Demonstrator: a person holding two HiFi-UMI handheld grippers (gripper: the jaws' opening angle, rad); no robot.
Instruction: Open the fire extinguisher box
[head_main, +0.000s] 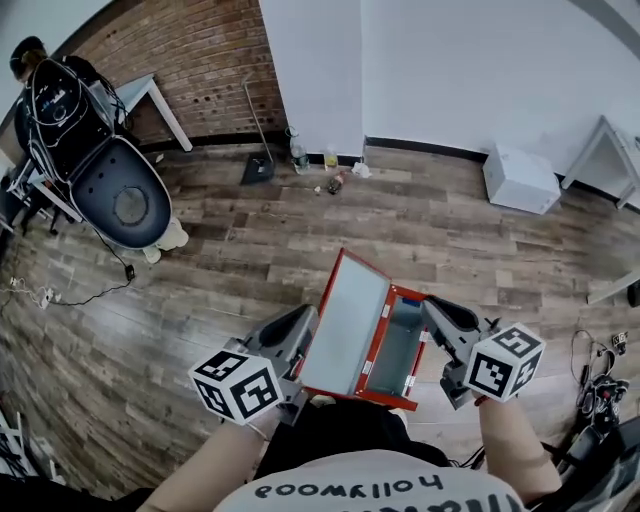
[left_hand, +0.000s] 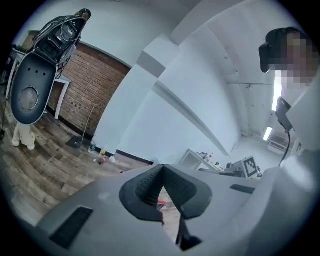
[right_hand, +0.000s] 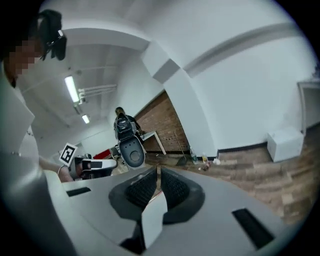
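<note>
Currently your left tool (head_main: 306, 328) clamps the lid (head_main: 345, 322) at 9 o'clock; your right tool (head_main: 431, 307) clamps the box (head_main: 396, 350) wall at 3 o'clock.

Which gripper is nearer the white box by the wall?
Right. The right gripper holds the red box's right edge, toward the white box; the left gripper sits left of its lid, farther off.

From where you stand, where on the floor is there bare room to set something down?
Bare floor lies between the open fire extinguisher box and the bottles by the wall. Crowded: cables at right, chair at left.
</note>
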